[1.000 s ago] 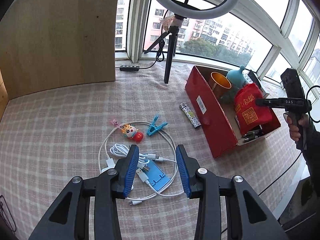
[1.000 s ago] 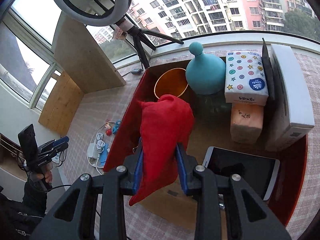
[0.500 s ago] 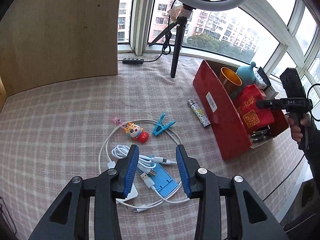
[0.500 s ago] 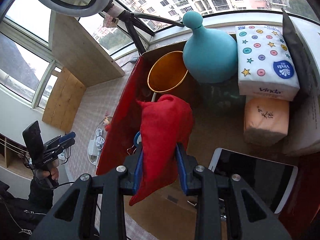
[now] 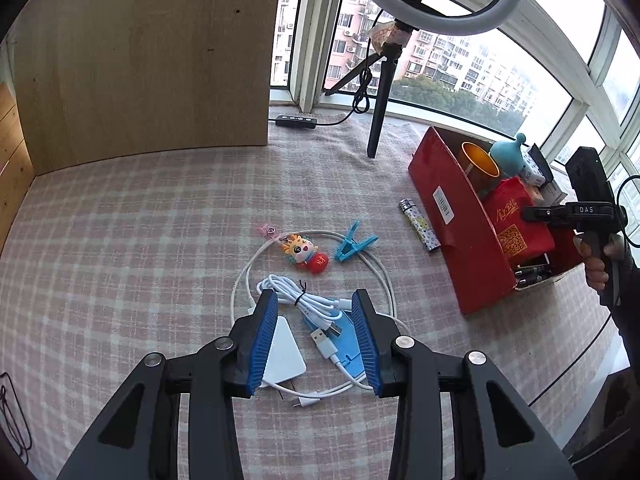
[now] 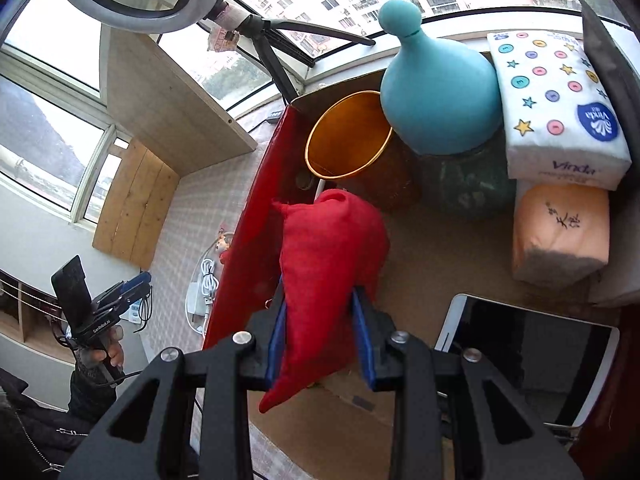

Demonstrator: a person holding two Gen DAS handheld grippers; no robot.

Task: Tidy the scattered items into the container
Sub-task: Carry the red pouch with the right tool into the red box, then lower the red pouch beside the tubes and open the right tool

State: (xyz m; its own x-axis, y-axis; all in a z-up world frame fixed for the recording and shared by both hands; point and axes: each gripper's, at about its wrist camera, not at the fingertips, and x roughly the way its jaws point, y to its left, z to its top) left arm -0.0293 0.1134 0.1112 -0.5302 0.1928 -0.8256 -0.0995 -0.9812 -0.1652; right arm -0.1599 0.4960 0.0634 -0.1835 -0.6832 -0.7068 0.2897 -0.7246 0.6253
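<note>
The right gripper [image 6: 320, 330] has sunk deeper into the red box [image 6: 248, 240], still clamping the red pouch [image 6: 332, 264], whose long axis runs up the frame's centre, tip toward the orange cup [image 6: 352, 140]. A tablet [image 6: 524, 356] lies lower right. The left gripper [image 5: 314, 338] hangs wide open over white cables [image 5: 304, 300] on the checked cloth [image 5: 140, 240].

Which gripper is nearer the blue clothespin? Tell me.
Left. The left gripper hangs open over the white cables, just short of the blue clothespin on the cloth. The right gripper is over the red box, shut on the red pouch.
</note>
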